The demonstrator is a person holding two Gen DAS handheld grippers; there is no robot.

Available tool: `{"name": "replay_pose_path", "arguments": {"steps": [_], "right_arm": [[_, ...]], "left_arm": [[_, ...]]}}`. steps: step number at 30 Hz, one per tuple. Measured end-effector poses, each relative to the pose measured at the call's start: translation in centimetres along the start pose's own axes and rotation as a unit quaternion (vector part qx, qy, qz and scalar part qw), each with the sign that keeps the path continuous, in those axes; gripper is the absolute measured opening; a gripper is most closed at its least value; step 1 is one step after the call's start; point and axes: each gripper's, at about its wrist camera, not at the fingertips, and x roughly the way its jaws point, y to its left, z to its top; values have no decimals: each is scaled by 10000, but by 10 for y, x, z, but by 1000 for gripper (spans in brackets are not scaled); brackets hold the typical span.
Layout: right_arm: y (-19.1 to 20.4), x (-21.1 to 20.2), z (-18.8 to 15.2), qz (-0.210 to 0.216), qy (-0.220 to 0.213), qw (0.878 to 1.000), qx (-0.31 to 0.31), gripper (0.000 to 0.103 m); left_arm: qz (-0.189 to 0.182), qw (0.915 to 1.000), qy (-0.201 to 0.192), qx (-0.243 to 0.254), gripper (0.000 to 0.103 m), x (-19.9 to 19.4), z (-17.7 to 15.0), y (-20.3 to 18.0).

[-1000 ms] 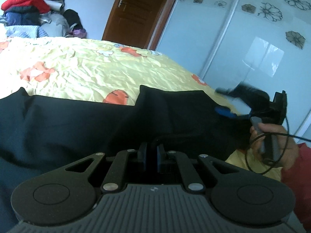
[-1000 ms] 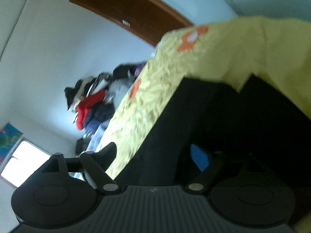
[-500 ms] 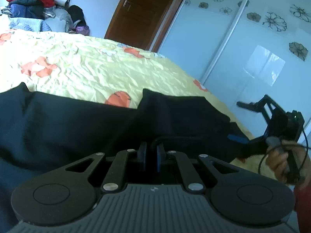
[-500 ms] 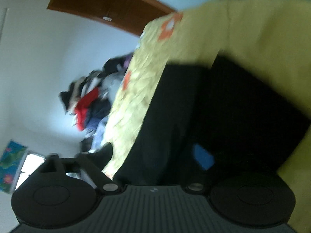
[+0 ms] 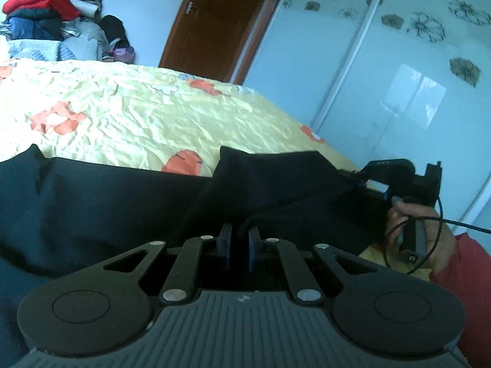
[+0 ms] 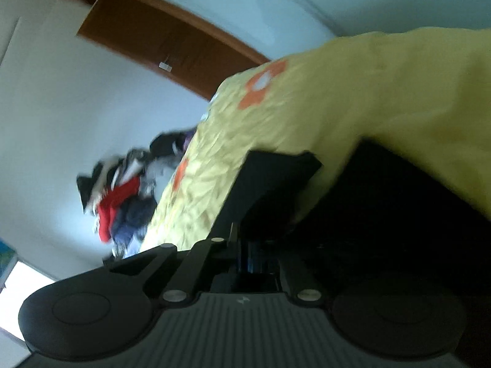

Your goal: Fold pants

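Two grippers work one pair of black pants (image 5: 116,202) spread across a bed with a yellow bedspread (image 5: 129,116) printed with orange flowers.

At far left in the left wrist view, a pile of clothes (image 5: 46,15) sits beyond the bed against the wall, topped by something red. To its right stands a brown wooden door (image 5: 214,21), and further right a white sliding wardrobe (image 5: 399,61) with flower decals.

The pants run across the near side of the bed from the left edge of the view to the right, one fold rising to a peak near the middle. The left gripper (image 5: 238,247) sits low over the dark cloth; its jaws are nearly together, pinching a fold of the pants between the blue pads.

At the right end of the garment, a hand (image 5: 420,233) with a red sleeve (image 5: 466,276) holds the right gripper (image 5: 368,182), whose tip meets the edge of the pants near the bed's side. A black cable (image 5: 442,224) loops by the handle.

The right wrist view is blurred and tilted. There the right gripper's jaws are drawn together with black cloth bunched between them.
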Motion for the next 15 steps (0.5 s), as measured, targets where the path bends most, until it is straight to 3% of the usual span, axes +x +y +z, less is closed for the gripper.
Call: {"name": "replay_pose_path", "arguments": {"steps": [4, 8, 11, 13, 15], "right_arm": [[1, -49, 3, 14, -444, 9982, -405, 4], [-6, -80, 3, -440, -319, 9958, -731, 4], [-20, -93, 3, -950, -219, 9944, -401, 6], [-26, -109, 4, -1235, -386, 9915, -126, 7], [-26, -127, 1, -1158, -602, 9914, 56, 8]], "left_arm": [[-193, 9994, 160, 257, 12, 1, -6, -9], [-291, 9971, 377, 590, 12, 2, -18, -19], [-394, 9957, 522, 663, 12, 2, -27, -20], [-453, 9948, 582, 700, 18, -1, -30, -19], [-525, 9945, 569, 704, 18, -7, -31, -19]]}}
